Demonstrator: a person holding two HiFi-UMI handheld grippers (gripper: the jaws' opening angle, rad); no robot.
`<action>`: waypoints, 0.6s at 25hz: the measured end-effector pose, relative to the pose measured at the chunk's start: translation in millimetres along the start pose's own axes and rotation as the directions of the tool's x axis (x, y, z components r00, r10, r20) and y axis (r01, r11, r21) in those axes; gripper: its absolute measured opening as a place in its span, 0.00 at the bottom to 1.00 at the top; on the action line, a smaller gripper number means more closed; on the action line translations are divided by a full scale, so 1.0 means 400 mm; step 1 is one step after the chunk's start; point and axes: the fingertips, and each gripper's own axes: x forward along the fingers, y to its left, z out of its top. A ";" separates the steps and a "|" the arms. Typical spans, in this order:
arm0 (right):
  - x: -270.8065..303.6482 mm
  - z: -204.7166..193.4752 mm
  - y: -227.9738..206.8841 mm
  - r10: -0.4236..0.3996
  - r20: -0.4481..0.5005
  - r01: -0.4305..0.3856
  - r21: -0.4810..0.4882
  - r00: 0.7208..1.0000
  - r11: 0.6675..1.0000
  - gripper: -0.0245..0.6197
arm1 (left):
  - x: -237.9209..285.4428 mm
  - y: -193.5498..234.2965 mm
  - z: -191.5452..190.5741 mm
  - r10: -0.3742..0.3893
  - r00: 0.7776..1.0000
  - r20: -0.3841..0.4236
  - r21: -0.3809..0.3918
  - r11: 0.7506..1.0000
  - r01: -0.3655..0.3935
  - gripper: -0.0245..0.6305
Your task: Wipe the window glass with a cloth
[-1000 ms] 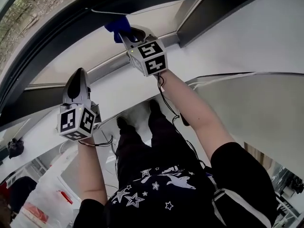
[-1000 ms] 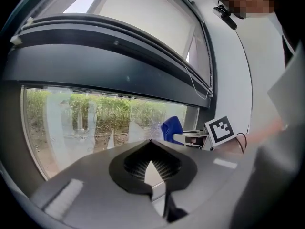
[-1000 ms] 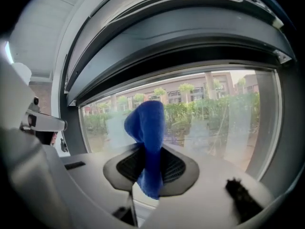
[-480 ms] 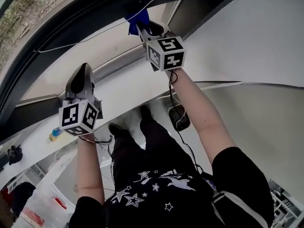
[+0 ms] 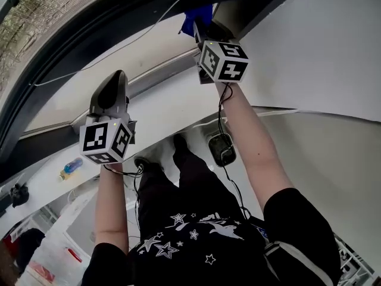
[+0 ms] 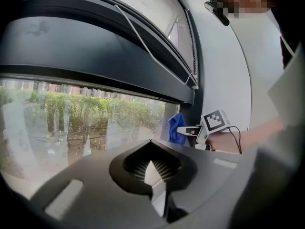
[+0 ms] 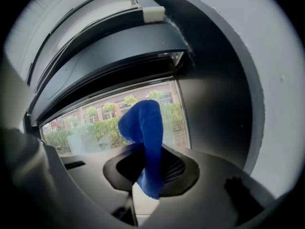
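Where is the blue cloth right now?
The blue cloth is pinched in the right claw, at the top middle of the head view, held up by the window glass near the dark frame on its right edge.

The small bright-blue fabric cloth (image 7: 145, 137) is hanging bunched and folded in the closed right tongs (image 7: 145, 175), its upper end standing up in a rounded lump and its lower end drooping below the grip. It is being held up at the right end of the clear window glass (image 7: 95, 123), just beside the dark frame upright (image 7: 214, 113); whether it is touching the pane cannot be told. The glass is showing green hedges and buildings outside.
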 end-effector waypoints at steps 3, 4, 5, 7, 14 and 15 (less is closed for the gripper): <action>-0.007 -0.003 -0.033 -0.035 0.006 0.035 0.032 0.999 0.999 0.16 | 0.009 -0.005 -0.009 -0.002 1.000 -0.011 -0.008 1.000 0.002 0.05; -0.010 -0.005 -0.042 -0.048 0.005 0.048 0.041 0.999 0.998 0.16 | 0.010 -0.008 -0.012 -0.004 1.000 -0.015 -0.012 1.000 0.004 0.05; -0.014 -0.008 -0.050 -0.060 0.002 0.060 0.050 0.998 0.997 0.16 | 0.010 -0.011 -0.016 -0.007 1.000 -0.018 -0.014 1.000 0.007 0.05; -0.018 -0.015 -0.064 -0.077 -0.005 0.077 0.069 0.997 0.995 0.16 | 0.011 -0.017 -0.023 -0.013 1.000 -0.025 -0.016 1.000 0.012 0.05; -0.026 -0.016 -0.054 -0.076 0.003 0.076 0.072 0.997 0.995 0.16 | -0.017 0.008 -0.021 0.000 1.000 -0.004 -0.027 1.000 0.000 0.05; -0.029 -0.017 -0.044 -0.067 0.006 0.067 0.072 0.998 0.995 0.16 | -0.025 0.014 -0.022 0.006 1.000 0.000 -0.031 1.000 -0.006 0.05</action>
